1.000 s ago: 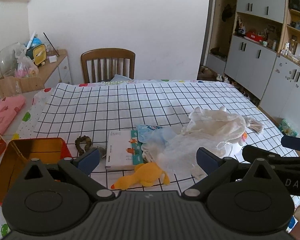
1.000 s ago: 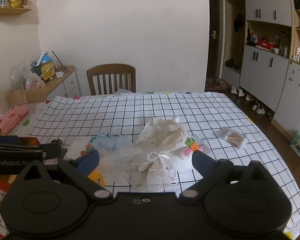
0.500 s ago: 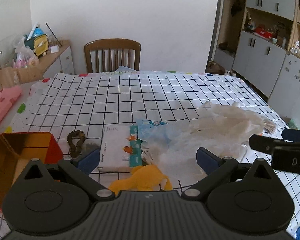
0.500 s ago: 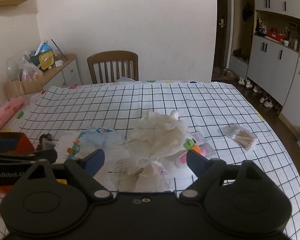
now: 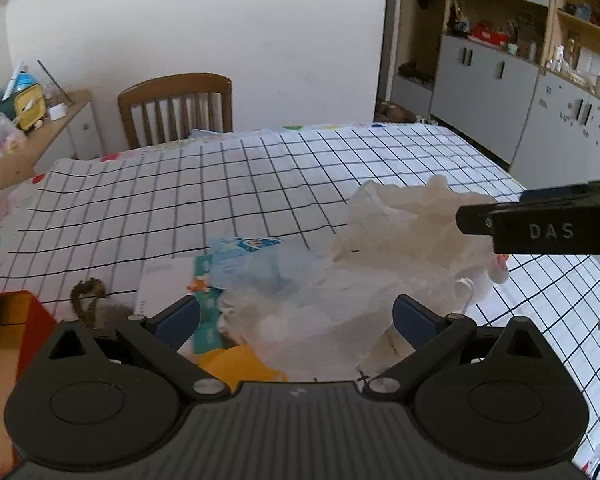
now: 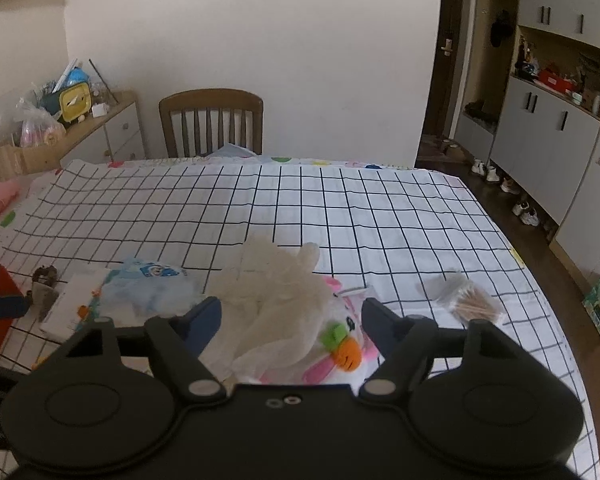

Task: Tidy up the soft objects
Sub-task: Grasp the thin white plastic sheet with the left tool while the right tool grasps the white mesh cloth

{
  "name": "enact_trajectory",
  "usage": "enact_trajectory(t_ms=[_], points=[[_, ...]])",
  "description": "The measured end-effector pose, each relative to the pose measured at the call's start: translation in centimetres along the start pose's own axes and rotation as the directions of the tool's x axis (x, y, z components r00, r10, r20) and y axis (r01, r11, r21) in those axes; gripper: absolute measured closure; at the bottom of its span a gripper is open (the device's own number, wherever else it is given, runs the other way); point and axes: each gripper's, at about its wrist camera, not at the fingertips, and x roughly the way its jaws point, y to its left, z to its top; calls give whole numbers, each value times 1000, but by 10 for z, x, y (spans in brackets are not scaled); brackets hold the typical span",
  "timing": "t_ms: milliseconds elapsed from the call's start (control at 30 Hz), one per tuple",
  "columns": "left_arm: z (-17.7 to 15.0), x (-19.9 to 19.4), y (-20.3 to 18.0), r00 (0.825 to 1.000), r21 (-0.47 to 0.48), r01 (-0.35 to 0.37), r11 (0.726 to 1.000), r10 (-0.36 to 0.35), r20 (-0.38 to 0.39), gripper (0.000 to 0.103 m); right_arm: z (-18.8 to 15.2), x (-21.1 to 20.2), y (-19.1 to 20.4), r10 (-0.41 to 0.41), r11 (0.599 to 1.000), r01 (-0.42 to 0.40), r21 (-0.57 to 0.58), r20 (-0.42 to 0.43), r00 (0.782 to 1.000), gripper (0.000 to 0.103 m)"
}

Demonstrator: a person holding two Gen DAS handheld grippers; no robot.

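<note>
Between the right gripper's (image 6: 290, 322) closing jaws, crumpled translucent plastic bags (image 6: 276, 292) half-hide a pink-and-white plush toy (image 6: 340, 344); the left gripper's (image 5: 296, 320) jaws stand apart over them.

Both wrist views look down-forward, close – sharing the checked table (image 5: 260, 184) – chairward.

Straight ahead of the tongs, beyond the far edge of the checked tablecloth (image 6: 300, 200), a wooden chair (image 6: 211, 122) stands against a plain white wall (image 6: 260, 40). Ahead to the left sits a cluttered low wooden cabinet (image 6: 100, 136). To the right run grey cupboards (image 6: 548, 136) with open shelves, a dark doorway (image 6: 440, 72), and dark wooden floor (image 6: 540, 240).
</note>
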Motion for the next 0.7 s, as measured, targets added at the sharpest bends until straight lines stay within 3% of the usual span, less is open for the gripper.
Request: enact_trajectory(t_ms=[100, 400, 700], points=[[2, 11, -6, 1000, 17, 8, 1000, -8, -7, 3, 2, 10, -2, -7, 1000, 7, -20, -17, 1000, 35], [0, 36, -21, 996, 56, 50, 997, -46, -76, 28, 3, 28, -5, -2, 999, -1, -44, -64, 998, 47], [1, 52, -19, 987, 44, 92, 995, -85, -137, 70, 3, 31, -6, 9, 999, -13, -51, -70, 998, 61]])
